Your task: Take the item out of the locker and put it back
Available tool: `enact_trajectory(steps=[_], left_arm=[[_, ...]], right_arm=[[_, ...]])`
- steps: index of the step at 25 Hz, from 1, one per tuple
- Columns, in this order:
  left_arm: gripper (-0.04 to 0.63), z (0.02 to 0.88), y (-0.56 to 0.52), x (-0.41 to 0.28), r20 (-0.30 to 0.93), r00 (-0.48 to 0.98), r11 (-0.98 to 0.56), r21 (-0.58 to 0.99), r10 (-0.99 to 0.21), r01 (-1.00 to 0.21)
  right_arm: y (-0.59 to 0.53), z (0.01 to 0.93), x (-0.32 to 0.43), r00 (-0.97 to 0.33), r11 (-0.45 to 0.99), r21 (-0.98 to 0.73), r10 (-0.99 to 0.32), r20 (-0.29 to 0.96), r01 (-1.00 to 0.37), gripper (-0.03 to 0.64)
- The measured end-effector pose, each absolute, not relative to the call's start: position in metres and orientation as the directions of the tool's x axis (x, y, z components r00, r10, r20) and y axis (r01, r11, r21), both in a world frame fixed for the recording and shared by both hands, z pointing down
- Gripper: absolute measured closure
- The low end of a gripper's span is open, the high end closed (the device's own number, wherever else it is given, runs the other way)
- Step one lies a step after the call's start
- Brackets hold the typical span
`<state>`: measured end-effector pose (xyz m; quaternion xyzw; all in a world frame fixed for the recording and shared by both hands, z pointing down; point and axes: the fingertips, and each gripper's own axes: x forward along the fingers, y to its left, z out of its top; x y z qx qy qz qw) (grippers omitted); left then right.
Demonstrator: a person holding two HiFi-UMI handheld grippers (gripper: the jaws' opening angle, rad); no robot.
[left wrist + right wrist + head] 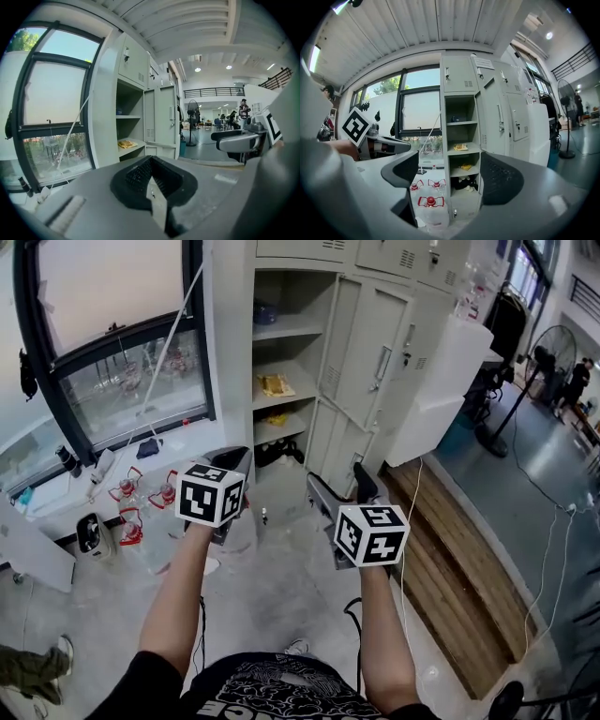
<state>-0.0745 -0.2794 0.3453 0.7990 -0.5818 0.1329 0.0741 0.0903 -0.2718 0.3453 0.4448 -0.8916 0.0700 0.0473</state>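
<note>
Grey concrete floor (272, 587) ran up to a tall grey metal locker (230, 362) beside a big window (122, 390), its left column standing open with the door (370, 343) swung aside. On the middle shelf of that column lay a yellowish packet (276, 384), flat, its longer side seemingly running across the shelf; this looked the likeliest item to take out, though the shelf below held a smaller yellow item (277, 419) and the top shelf something dark blue (265, 312). Nothing had yet been lifted out. Both tools were held out in front of the person, well apart from the shelves, with the packet ahead of and above them. The right hand-held gripper (342, 488) had its jaws spread wide with nothing between them, and its own view put the open column squarely in the gap, the packet just over it. The left hand-held gripper (233, 459) had its pads pressed together on nothing, and in its view the packet sat off to the left of the jaws. Neither looked clearly nearer, but the right seemed the readier one to reach in. Clear water jugs with red handles (127, 488) stood on the floor under the window.
</note>
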Motion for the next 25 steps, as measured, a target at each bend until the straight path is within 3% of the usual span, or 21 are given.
enact_trajectory(steps=[25], left_arm=[[0.594, 0.354, -0.331, -0.075, 0.321, 0.115, -0.144, -0.068, -0.940, -0.987]], right_arm=[[-0.364, 0.353, 0.083, -0.737, 0.733, -0.097, -0.655, 0.169, -0.673, 0.204]])
